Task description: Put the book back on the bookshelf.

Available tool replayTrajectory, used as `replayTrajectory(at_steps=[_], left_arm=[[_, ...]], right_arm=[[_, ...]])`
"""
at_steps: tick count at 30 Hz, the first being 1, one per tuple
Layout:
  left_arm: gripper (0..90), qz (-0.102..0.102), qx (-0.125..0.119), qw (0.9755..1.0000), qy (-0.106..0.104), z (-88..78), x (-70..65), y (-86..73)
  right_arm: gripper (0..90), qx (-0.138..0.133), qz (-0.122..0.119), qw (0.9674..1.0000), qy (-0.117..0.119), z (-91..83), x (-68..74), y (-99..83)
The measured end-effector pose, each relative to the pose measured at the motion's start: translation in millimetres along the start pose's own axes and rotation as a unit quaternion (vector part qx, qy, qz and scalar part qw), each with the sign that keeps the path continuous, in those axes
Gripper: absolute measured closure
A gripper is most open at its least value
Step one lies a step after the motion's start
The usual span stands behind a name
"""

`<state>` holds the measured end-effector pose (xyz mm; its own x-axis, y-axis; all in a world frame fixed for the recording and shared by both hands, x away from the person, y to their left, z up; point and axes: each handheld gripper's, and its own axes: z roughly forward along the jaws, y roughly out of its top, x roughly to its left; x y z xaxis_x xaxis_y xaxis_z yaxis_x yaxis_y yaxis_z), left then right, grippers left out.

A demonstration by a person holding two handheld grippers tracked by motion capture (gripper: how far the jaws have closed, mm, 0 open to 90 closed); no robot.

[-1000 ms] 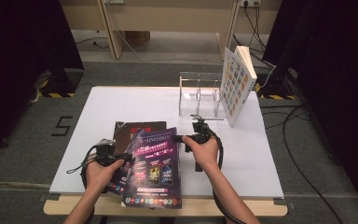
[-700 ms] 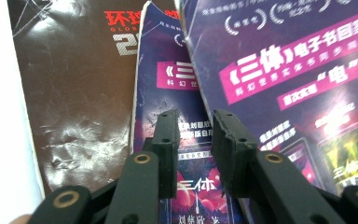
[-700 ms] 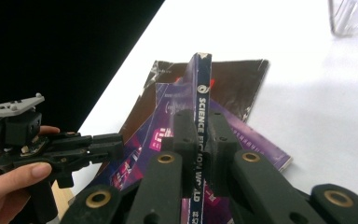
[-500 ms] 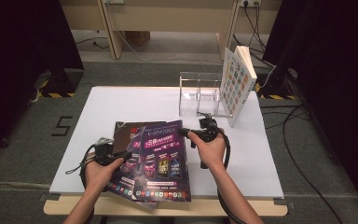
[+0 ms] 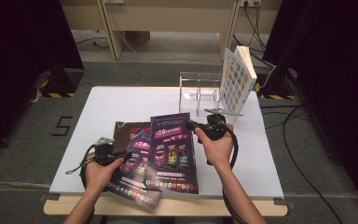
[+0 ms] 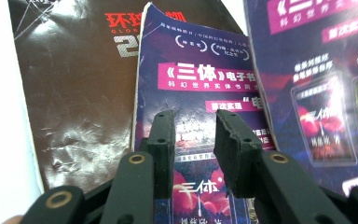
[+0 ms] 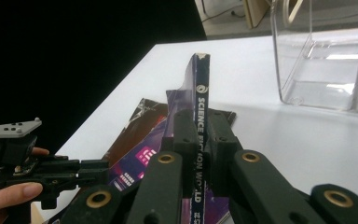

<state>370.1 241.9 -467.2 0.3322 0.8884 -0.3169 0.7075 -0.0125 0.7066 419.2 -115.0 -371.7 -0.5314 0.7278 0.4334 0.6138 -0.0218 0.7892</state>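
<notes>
High view: the right gripper (image 5: 195, 126) clamps the top edge of a purple magazine (image 5: 171, 151) just in front of the clear rack (image 5: 198, 91) on the white table (image 5: 121, 100), while the left gripper (image 5: 123, 155) sits farther from the rack, over a second purple magazine (image 5: 137, 179). Left gripper view: its jaws, which have just been opening, stand partly apart with nothing between them, above the second magazine (image 6: 191, 74) and beside a dark magazine (image 6: 79, 79). Right gripper view: the pads pinch the purple magazine's spine (image 7: 200, 112), rack (image 7: 326, 60) beyond.
</notes>
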Motion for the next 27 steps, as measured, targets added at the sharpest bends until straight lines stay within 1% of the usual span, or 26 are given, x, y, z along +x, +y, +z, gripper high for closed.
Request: replayTrajectory(at_steps=[5,6,11,13,15,19,20,27], left_arm=[[66.9,0.001,-0.002,1.0,0.002,-1.3,0.6,0.6],[66.7,0.001,-0.003,1.0,0.002,-1.2,0.8,0.5],[65.9,0.0,-0.005,1.0,0.004,-1.4,0.7,0.3],[65.8,-0.001,-0.006,1.0,0.003,-1.5,1.1,0.2],[65.7,-0.001,-0.007,1.0,0.003,-1.8,1.5,0.3],[65.4,-0.001,-0.006,1.0,0.005,-2.3,2.1,0.5],[65.3,-0.001,-0.006,1.0,0.005,-2.3,2.1,0.4],[65.3,-0.004,-0.008,1.0,0.005,-2.7,2.1,0.3]], right_arm=[[84.9,-0.014,-0.01,0.9998,-0.008,-7.6,0.7,3.9],[84.9,-0.017,-0.008,0.9998,-0.008,-9.2,1.2,4.4],[84.9,-0.033,-0.021,0.9991,-0.019,-15.6,0.4,6.5],[84.9,-0.038,-0.023,0.9988,-0.023,-17.8,0.8,6.9],[84.9,-0.044,-0.031,0.9981,-0.029,-20.1,0.5,7.6],[84.9,-0.054,-0.034,0.9973,-0.036,-25.0,2.4,9.5],[84.9,-0.057,-0.04,0.9968,-0.038,-26.1,1.9,10.1],[84.9,-0.074,-0.047,0.9949,-0.049,-33.6,2.8,11.5]])
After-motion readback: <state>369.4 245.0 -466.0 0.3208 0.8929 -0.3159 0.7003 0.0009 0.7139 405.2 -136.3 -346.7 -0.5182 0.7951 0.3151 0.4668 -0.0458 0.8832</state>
